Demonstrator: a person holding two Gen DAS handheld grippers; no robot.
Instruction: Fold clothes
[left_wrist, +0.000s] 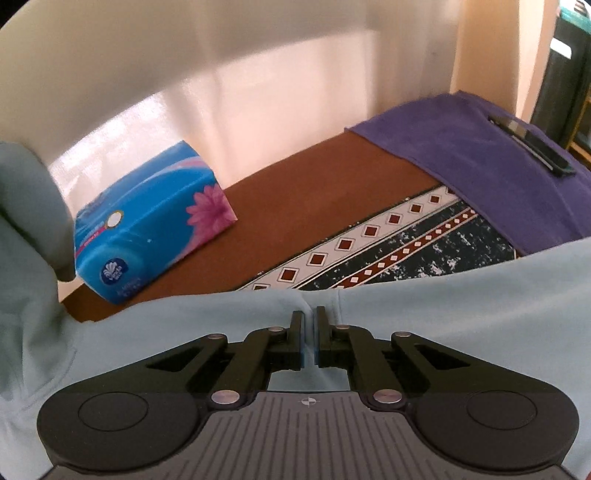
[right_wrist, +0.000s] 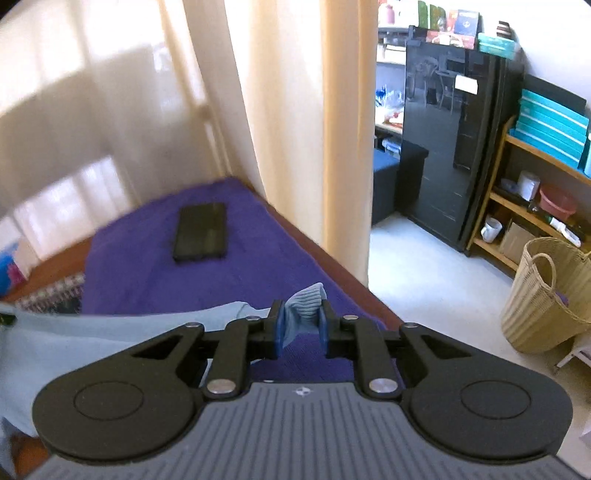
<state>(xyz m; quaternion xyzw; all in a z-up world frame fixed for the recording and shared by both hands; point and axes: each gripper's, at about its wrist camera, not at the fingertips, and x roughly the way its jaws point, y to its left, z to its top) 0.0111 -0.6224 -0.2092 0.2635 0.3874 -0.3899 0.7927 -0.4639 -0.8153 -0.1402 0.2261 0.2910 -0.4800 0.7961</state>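
A light blue garment (left_wrist: 424, 295) stretches across the front of the left wrist view, lifted above the brown table (left_wrist: 314, 192). My left gripper (left_wrist: 309, 314) is shut on its upper edge, pinching a fold. In the right wrist view the same garment (right_wrist: 110, 332) runs off to the left, and my right gripper (right_wrist: 301, 314) is shut on its ribbed cuff (right_wrist: 306, 299). The garment hangs taut between the two grippers.
A blue tissue pack (left_wrist: 147, 221) lies at the table's left. A purple towel (right_wrist: 184, 273) covers the right end with a black phone (right_wrist: 201, 232) on it. A patterned mat (left_wrist: 388, 247) lies between. A wicker basket (right_wrist: 550, 295), shelves and a black cabinet (right_wrist: 450, 147) stand to the right.
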